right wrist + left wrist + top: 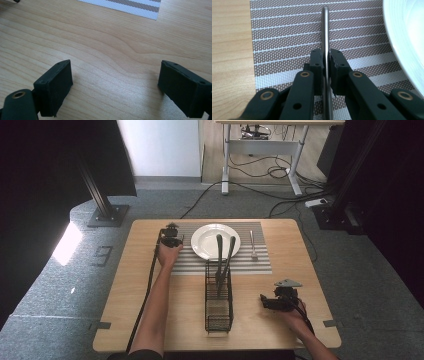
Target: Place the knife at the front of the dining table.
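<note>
Lab or office: grey carpet (350, 285), desk (262, 150) with loose cables (280, 170), camera-rig posts (97, 190).

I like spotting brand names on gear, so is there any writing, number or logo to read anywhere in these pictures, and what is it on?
None can be read.
The round white plate, the striped woven placemat, the black wire basket and the light wooden table are all unmarked.
The left gripper, clamped on a thin metal utensil, and the right gripper bear no lettering.
</note>
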